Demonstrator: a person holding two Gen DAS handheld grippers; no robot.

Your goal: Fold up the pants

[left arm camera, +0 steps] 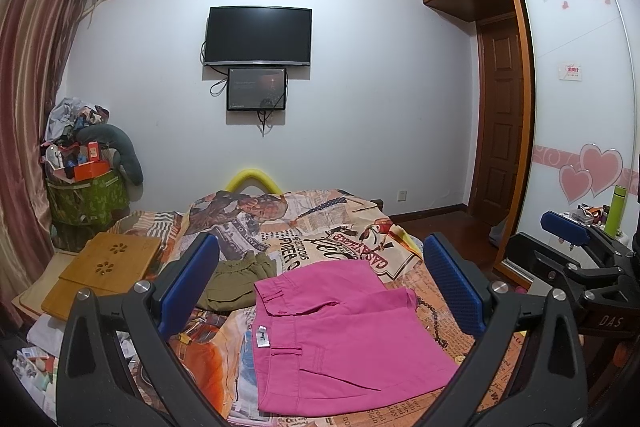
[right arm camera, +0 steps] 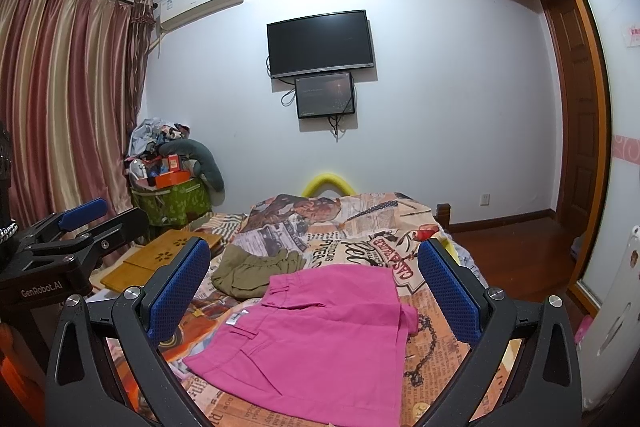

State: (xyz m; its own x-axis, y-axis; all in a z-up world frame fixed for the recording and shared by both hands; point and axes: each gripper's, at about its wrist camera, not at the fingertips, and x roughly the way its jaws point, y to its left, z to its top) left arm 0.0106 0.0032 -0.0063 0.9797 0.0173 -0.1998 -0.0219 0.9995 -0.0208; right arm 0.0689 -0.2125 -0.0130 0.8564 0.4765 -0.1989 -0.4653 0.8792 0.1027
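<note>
Both grippers look identical: matte black plastic frames with triangular cutouts and round silver screws at the pivots. The left gripper (left arm camera: 320,285) has blue textured pads (left arm camera: 188,283), and so does the right gripper (right arm camera: 316,291). Side housings read "GenRobot.AI" and "DAS", maybe part of a longer word.
</note>
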